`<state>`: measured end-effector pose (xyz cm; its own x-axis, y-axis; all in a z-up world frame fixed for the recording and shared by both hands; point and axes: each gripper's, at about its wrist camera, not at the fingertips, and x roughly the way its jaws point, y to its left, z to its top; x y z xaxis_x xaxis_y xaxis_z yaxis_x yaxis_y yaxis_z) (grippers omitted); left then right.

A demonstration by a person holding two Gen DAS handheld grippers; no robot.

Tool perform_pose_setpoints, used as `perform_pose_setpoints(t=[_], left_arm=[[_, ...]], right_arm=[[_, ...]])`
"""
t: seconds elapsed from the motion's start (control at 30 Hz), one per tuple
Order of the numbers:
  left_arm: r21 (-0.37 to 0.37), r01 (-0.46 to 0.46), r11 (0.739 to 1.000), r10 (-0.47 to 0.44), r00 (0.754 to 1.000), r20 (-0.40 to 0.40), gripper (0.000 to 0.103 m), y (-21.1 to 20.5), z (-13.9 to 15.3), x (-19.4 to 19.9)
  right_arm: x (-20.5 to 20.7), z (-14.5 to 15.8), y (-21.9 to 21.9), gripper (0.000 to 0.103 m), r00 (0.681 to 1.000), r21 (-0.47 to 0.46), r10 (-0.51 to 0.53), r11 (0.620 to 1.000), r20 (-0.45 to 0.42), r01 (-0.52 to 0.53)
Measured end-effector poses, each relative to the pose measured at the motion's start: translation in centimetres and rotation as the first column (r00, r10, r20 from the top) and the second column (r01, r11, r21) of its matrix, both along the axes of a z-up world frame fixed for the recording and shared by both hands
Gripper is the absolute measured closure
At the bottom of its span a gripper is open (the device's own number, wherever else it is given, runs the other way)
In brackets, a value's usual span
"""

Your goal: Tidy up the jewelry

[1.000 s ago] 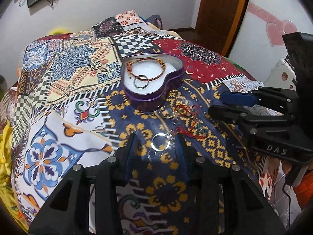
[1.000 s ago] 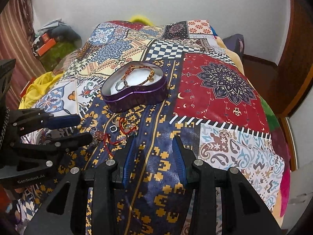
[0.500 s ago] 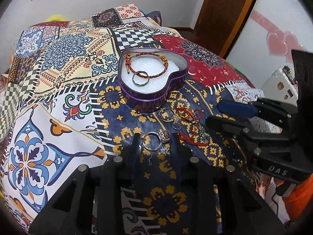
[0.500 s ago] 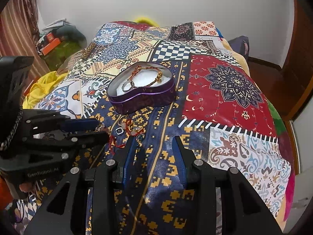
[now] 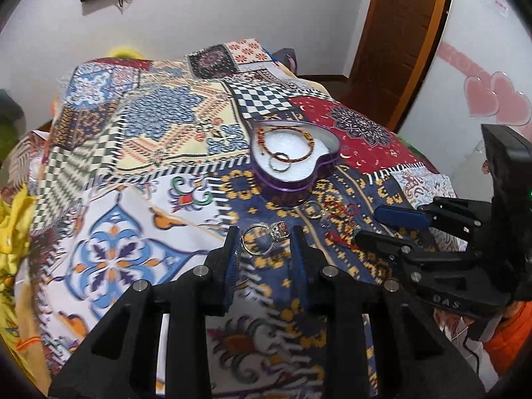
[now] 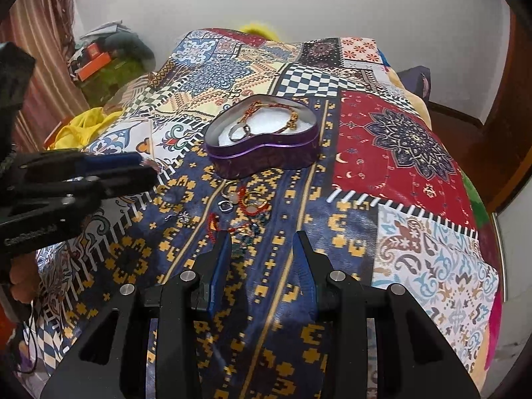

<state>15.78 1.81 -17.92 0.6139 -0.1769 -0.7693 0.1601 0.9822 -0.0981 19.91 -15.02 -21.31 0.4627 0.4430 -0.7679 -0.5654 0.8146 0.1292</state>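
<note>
A purple heart-shaped tin (image 5: 292, 190) (image 6: 266, 154) with white foam lining holds a red-gold bracelet (image 5: 286, 143) and a silver ring (image 5: 279, 166). A silver stone ring (image 5: 262, 237) lies on the bedspread between the fingertips of my left gripper (image 5: 266, 242), whose jaws are open and a little apart from it. A loose pile of red cords, rings and beads (image 6: 244, 207) (image 5: 332, 214) lies in front of the tin. My right gripper (image 6: 262, 249) is open and empty just behind that pile; it shows at the right of the left wrist view (image 5: 382, 226).
A patchwork bedspread (image 6: 382, 153) covers the bed. Yellow cloth (image 6: 83, 126) and clutter lie off the left edge. A wooden door (image 5: 395, 33) and a white wall with pink hearts stand at the right.
My left gripper has tilted up and stayed around the silver stone ring. My right gripper has edged forward toward the pile of cords. Both stay open.
</note>
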Motion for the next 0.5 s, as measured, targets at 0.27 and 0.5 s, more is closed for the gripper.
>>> perform_pose_setpoints(t=[0.27, 0.5], left_arm=[[0.008, -0.023, 1.000, 0.023, 1.000, 0.000, 0.074, 1.1, -0.2, -1.1], [0.005, -0.024, 1.000, 0.024, 0.999, 0.025, 0.074, 0.9, 0.6, -1.5]], right_arm=[[0.0, -0.9, 2.2, 0.089, 0.999, -0.085, 0.002, 0.996, 0.054, 0.003], [0.2, -0.3, 1.2, 0.097, 1.000, -0.052, -0.004, 0.999, 0.021, 0.006]])
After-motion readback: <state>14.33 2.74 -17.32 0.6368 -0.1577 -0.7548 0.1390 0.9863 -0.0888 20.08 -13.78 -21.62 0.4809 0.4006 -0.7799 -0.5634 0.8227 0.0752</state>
